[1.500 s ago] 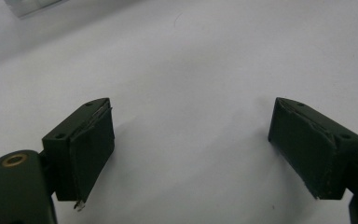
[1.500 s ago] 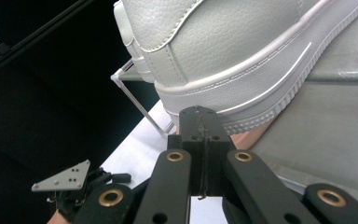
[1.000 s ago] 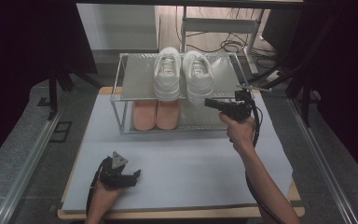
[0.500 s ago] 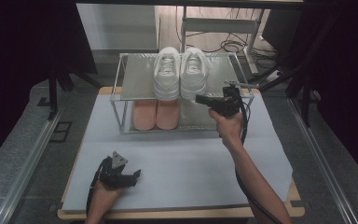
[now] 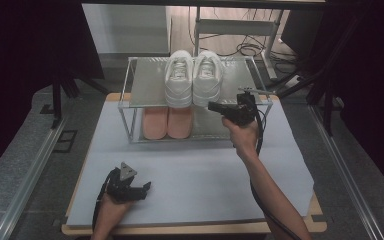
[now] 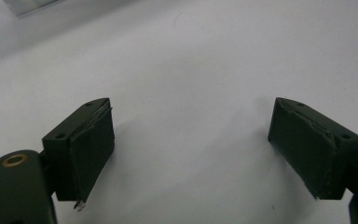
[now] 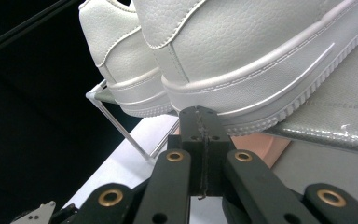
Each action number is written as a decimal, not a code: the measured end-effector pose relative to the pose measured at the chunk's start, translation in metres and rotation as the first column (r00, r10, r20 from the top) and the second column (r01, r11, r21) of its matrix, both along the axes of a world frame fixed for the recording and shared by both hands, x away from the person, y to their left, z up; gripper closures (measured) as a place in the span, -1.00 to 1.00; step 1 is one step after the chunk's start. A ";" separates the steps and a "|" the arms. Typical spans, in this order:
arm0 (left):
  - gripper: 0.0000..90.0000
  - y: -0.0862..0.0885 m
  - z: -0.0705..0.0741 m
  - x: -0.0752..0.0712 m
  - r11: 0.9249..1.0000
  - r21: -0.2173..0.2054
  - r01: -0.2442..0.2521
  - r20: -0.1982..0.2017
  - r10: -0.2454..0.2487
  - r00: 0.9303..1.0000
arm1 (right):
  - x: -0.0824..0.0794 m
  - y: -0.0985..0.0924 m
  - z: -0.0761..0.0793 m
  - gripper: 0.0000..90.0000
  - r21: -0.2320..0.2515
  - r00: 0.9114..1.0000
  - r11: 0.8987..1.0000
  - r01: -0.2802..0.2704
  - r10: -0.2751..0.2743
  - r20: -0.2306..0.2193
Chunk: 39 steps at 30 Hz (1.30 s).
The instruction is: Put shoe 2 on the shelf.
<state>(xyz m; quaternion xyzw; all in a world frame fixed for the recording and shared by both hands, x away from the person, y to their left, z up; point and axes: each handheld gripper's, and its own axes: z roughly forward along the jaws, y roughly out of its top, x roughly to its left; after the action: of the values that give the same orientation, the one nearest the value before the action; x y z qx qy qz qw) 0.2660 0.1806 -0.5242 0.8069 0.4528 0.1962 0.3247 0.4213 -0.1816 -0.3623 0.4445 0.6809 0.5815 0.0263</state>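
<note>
A pair of white sneakers stands on the top shelf of a clear rack, heels toward me: the left one and the right one. My right gripper is shut with nothing between its pads. Its tip sits just below the heel of the right sneaker. In the right gripper view the shut right gripper points at that sneaker's heel sole, touching or nearly so. My left gripper rests low on the pale mat near the front. The left gripper stands wide open and holds nothing.
A pair of pink shoes sits on the rack's lower shelf under the sneakers. Dark stands and cables lie behind and to the right of the rack. The wooden table edge runs along the front.
My right gripper has moved left along the rack's front, from beside the right sneaker to just under its heel. The left gripper has stayed put.
</note>
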 end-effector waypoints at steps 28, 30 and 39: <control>-0.68 -0.001 0.000 -0.001 1.000 0.002 -0.004 0.011 0.004 1.000 | -0.035 -0.024 -0.012 0.07 -0.237 0.995 0.970 0.045 -0.022 0.100; -0.68 -0.001 0.000 -0.001 1.000 0.001 -0.004 0.010 0.004 1.000 | -0.038 -0.026 -0.015 0.00 -0.260 0.994 0.965 0.044 -0.015 0.112; -0.68 0.000 0.000 0.000 1.000 -0.007 -0.002 -0.001 0.002 1.000 | -0.059 -0.035 -0.025 -0.21 -0.358 0.987 0.933 0.038 0.021 0.161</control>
<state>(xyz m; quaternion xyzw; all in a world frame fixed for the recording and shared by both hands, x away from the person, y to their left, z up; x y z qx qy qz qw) 0.2665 0.1810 -0.5245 0.8054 0.4543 0.1948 0.3270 0.3623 -0.2171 -0.3877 0.3864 0.7693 0.4812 0.1649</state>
